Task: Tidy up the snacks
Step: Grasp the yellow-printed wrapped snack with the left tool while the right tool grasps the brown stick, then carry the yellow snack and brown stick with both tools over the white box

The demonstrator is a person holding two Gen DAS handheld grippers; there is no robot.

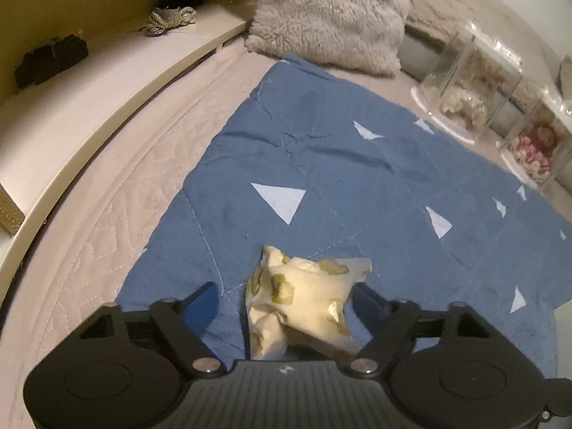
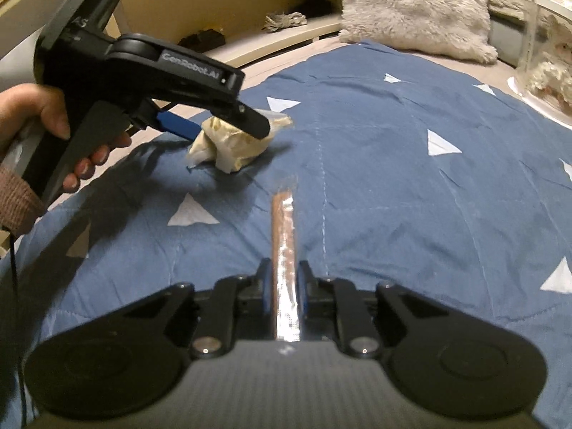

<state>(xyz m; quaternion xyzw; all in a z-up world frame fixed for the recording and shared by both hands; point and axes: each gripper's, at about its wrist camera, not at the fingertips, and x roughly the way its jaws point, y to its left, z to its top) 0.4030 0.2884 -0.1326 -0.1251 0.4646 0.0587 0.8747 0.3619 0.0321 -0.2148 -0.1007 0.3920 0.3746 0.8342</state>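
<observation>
The left hand-held gripper (image 1: 286, 296), half open, straddles a soft, crinkly cream snack packet (image 1: 300, 300) on the blue quilt (image 1: 357, 164). The right hand-held gripper (image 2: 284, 282) pinches a thin, light wrapped stick (image 2: 284, 236) nearby, mid-length.

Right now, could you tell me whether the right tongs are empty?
No, the right tongs are shut on a thin brown snack stick in clear wrap.

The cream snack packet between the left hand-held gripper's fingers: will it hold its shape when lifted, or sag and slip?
The cream snack packet looks crumpled and pillowy, so it will probably squash between the pads rather than stay stiff. Its loose ends may droop. The wrapper looks slightly glossy, so it might slip from the left hand-held gripper, whose left finger seems clear of it. It seems light.
</observation>
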